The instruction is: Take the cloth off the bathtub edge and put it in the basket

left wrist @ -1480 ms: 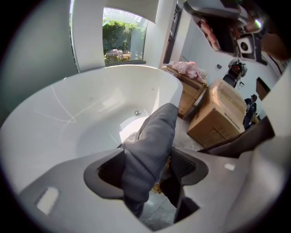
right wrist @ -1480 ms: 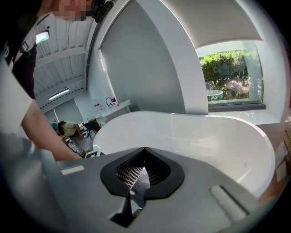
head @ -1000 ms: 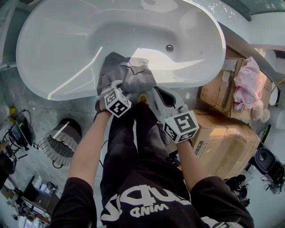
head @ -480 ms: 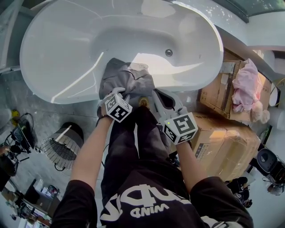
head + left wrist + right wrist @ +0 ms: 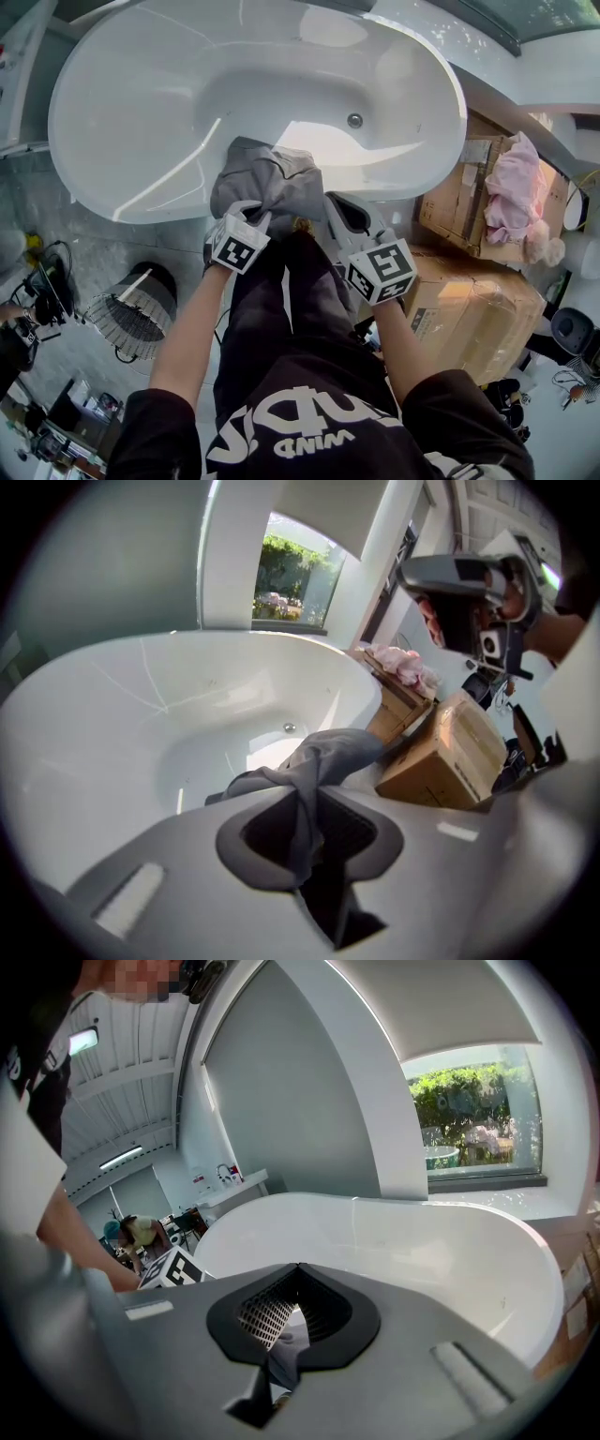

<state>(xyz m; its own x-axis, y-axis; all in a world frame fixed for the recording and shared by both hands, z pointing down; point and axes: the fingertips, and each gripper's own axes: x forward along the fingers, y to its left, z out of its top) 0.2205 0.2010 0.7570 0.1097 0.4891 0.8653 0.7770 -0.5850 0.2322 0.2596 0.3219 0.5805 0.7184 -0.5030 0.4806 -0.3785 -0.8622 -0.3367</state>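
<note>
On the floor at the far left, a round basket [image 5: 129,314] of thin dark wire, see-through. Next, a big white tub [image 5: 141,112], egg-shaped, smooth and shiny. Over its near edge, a soft grey cloth [image 5: 272,178], all crumpled and pulled into a twist at the near end. At that end, the left gripper [image 5: 255,216], jaws just been closing, squeezed on a fold of the cloth. Just beside the cloth, by the tub edge, the right gripper [image 5: 333,202], jaw tips together. A bit of grey in the gap behind them, cannot tell what. On each gripper, a cube with black and white squares. At the right, brown cardboard boxes [image 5: 478,281] with a fluffy pink bundle [image 5: 514,192] on top.
</note>
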